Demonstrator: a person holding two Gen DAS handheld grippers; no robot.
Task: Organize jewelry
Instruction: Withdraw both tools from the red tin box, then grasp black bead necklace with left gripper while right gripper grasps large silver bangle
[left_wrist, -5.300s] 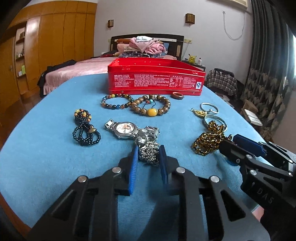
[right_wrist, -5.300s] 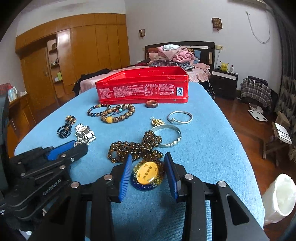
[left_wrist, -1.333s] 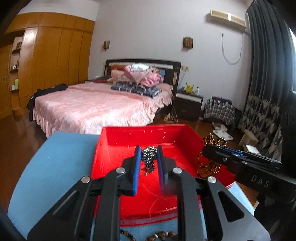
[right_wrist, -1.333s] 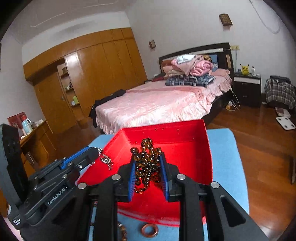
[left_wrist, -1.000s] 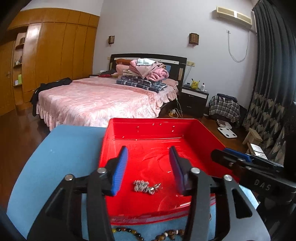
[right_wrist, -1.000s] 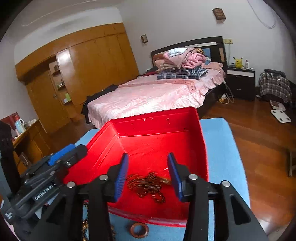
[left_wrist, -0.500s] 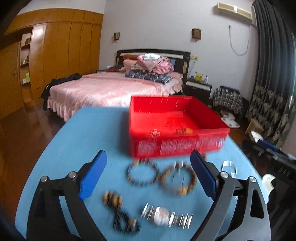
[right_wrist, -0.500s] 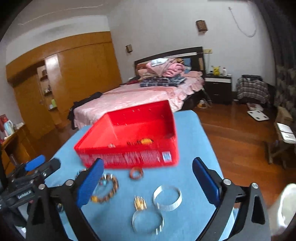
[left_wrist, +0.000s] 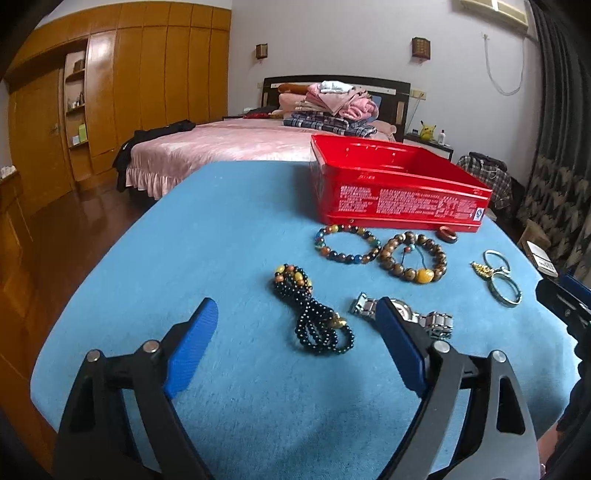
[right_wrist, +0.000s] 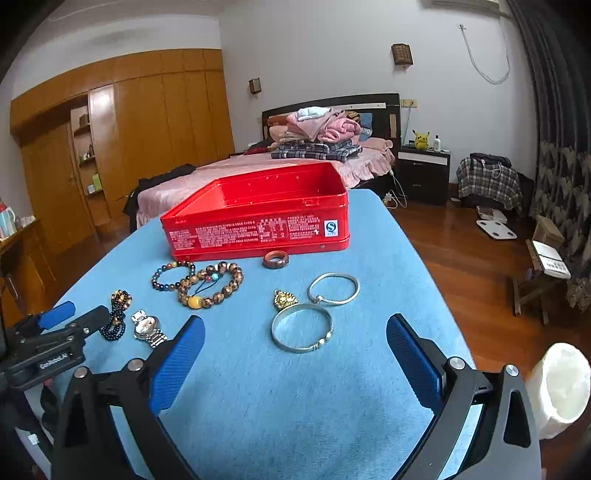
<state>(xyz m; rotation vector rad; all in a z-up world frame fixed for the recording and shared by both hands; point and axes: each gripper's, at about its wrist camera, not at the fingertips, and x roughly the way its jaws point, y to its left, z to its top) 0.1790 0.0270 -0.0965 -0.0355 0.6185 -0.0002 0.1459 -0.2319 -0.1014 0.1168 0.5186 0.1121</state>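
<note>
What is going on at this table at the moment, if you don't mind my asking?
A person is sorting jewelry into a red tin with two handheld grippers. Both the left gripper and the right gripper are open and empty, jaws just opened wide. On the blue cloth lie bead bracelets, a black necklace, a watch, bangles, a pendant and a ring.

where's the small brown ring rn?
In the right wrist view the brown ring lies on the blue tablecloth just in front of the red tin, right of the beaded bracelets.
</note>
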